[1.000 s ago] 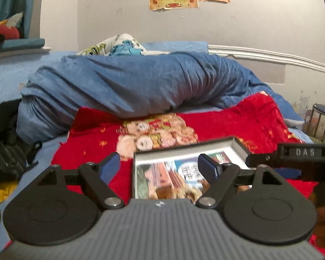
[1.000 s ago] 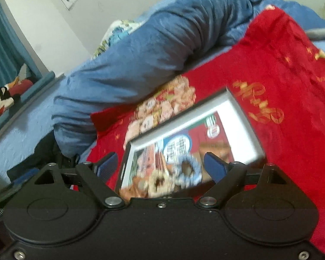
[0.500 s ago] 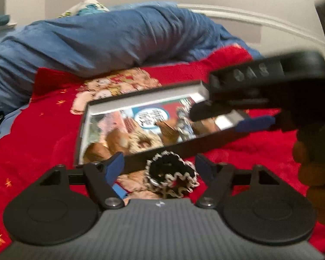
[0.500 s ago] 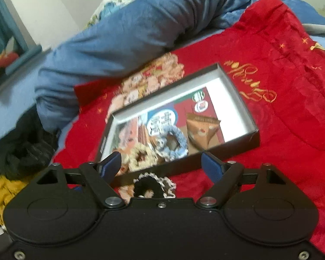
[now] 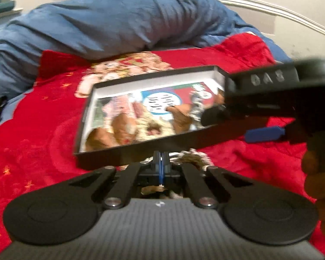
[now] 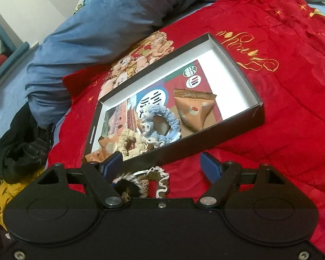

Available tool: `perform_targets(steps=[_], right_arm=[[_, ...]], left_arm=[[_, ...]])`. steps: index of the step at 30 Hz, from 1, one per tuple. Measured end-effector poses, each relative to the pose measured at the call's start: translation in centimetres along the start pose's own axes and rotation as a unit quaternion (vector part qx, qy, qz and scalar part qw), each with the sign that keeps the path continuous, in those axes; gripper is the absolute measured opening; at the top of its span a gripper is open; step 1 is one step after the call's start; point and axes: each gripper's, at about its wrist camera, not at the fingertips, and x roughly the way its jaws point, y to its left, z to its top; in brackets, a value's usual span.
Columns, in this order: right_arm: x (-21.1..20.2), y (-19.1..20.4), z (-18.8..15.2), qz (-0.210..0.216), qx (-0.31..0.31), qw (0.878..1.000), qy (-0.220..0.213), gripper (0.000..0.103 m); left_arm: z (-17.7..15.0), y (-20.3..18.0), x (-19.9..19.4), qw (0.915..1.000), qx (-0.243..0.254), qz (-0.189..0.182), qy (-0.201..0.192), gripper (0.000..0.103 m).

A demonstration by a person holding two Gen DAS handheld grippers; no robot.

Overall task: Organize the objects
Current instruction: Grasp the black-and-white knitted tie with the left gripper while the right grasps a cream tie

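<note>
A black shallow box (image 5: 140, 155) (image 6: 184, 149) with a white inside lies on the red blanket. It holds a blue-white scrunchie (image 6: 160, 121), a beige scrunchie (image 6: 130, 143), a brown triangular packet (image 6: 192, 112) and a printed card. A dark scrunchie with a white frill (image 5: 192, 157) (image 6: 145, 179) lies just in front of the box. My left gripper (image 5: 161, 162) is shut on it, and frill shows to the right of and beneath the fingertips. My right gripper (image 6: 161, 165) (image 5: 238, 125) hovers open over the box's front right, with the dark scrunchie low between its fingers, untouched.
A rolled blue duvet (image 5: 119, 21) (image 6: 110, 21) lies behind the box. The red blanket (image 5: 32, 130) (image 6: 292, 86) spreads to both sides. Dark clothes (image 6: 21, 143) and a yellow cloth (image 6: 2, 197) are heaped at the left. A person's hand (image 5: 318, 184) holds the right gripper.
Both grippers have dropped toward the box's front edge. The left jaws were wide with the dark scrunchie between them and have closed on it. The right jaws stay open.
</note>
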Motion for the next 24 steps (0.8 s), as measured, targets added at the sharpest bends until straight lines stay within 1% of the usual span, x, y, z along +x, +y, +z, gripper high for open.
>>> perform_targets(steps=[3, 5, 6, 7, 8, 9, 10, 12, 14, 16, 18, 21, 24], right_arm=[[0.6, 0.5, -0.2, -0.004, -0.014, 1.000, 0.006, 0.075], [1.1, 1.2, -0.5, -0.009, -0.035, 0.999, 0.013, 0.071], [1.5, 1.6, -0.7, -0.011, -0.048, 0.999, 0.019, 0.070], [1.8, 2.0, -0.9, -0.013, -0.056, 0.998, 0.024, 0.069], [2.1, 2.3, -1.1, -0.016, -0.061, 0.998, 0.027, 0.068], [2.3, 2.5, -1.2, -0.020, -0.061, 0.998, 0.027, 0.067], [2.4, 2.5, -1.3, -0.022, -0.056, 0.998, 0.028, 0.066], [2.3, 2.3, -1.3, -0.012, -0.046, 0.998, 0.029, 0.065], [2.2, 2.1, -1.3, -0.006, -0.039, 0.999, 0.029, 0.065], [2.3, 1.9, -1.2, -0.006, -0.036, 0.999, 0.032, 0.063], [2.7, 1.8, -1.2, -0.010, -0.036, 0.999, 0.035, 0.060], [3.4, 2.0, -1.3, -0.010, -0.041, 0.998, 0.042, 0.058], [4.3, 2.3, -1.5, -0.009, -0.052, 0.997, 0.049, 0.054]], left_arm=[[0.1, 1.2, -0.8, 0.9997, -0.023, 0.005, 0.005, 0.002], [0.3, 1.9, -1.0, 0.9995, -0.031, 0.007, 0.008, 0.002], [0.3, 2.1, -0.8, 0.9995, -0.029, 0.000, 0.014, 0.004], [0.1, 2.2, -0.6, 0.9996, -0.023, -0.005, 0.016, 0.013], [0.0, 2.1, -0.5, 0.9997, -0.016, -0.003, 0.018, 0.018], [-0.2, 1.7, -0.4, 0.9997, -0.005, -0.007, 0.022, 0.035], [-0.3, 1.4, -0.3, 0.9996, 0.004, -0.012, 0.026, 0.047], [-0.6, 0.7, -0.1, 0.9991, 0.013, -0.019, 0.035, 0.060], [-0.8, 0.2, 0.1, 0.9995, 0.008, -0.013, 0.028, 0.062], [-0.9, 0.0, 0.9, 0.9993, 0.010, -0.001, 0.036, 0.062], [-1.0, 0.0, 1.9, 0.9989, 0.005, 0.013, 0.045, 0.060], [-1.1, 0.5, 2.6, 0.9985, -0.018, 0.016, 0.050, 0.055], [-1.2, 1.0, 3.4, 0.9977, -0.027, 0.021, 0.059, 0.055]])
